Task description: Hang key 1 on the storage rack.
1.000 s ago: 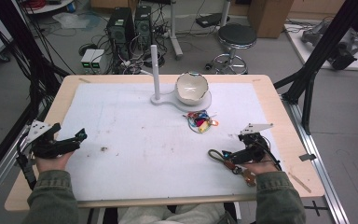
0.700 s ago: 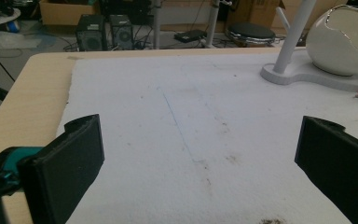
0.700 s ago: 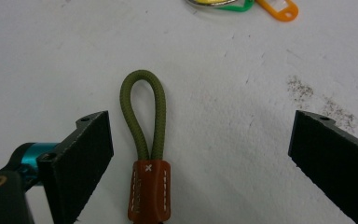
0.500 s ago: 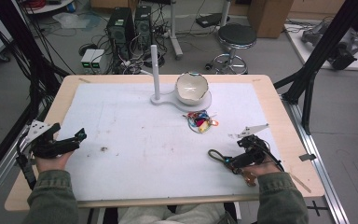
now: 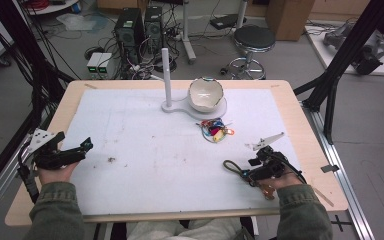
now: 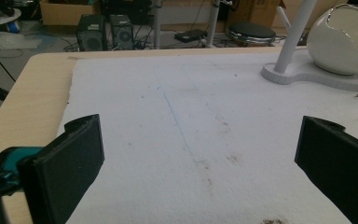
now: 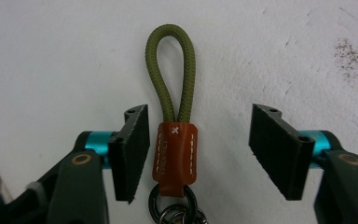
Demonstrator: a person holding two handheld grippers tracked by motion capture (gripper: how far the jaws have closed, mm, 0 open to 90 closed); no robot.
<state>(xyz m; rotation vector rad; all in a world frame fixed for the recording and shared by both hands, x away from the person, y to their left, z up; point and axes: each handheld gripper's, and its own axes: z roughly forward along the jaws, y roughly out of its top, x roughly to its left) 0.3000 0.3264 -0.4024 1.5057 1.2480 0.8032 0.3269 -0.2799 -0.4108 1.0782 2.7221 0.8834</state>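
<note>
The key strap (image 7: pixel 174 140) is lying flat on the white mat (image 5: pixel 145 150) near the table's right front edge; it is probably light, its olive cord loop soft and limp, so the stiffer stitched leather tab is the better grip point. The right gripper (image 7: pixel 200 154) is straddling that tab, its jaws having just been closing, one pad beside the tab and the other apart, nothing clamped. The left gripper (image 6: pixel 200 158) is resting wide open and empty over bare mat.

Olive-green sleeves at the high view's bottom corners; the black left gripper (image 5: pixel 86 146) and right gripper (image 7: pixel 198 151) show teal joints, brass-ringed screws and flat black fingers (image 7: pixel 129 149).
</note>
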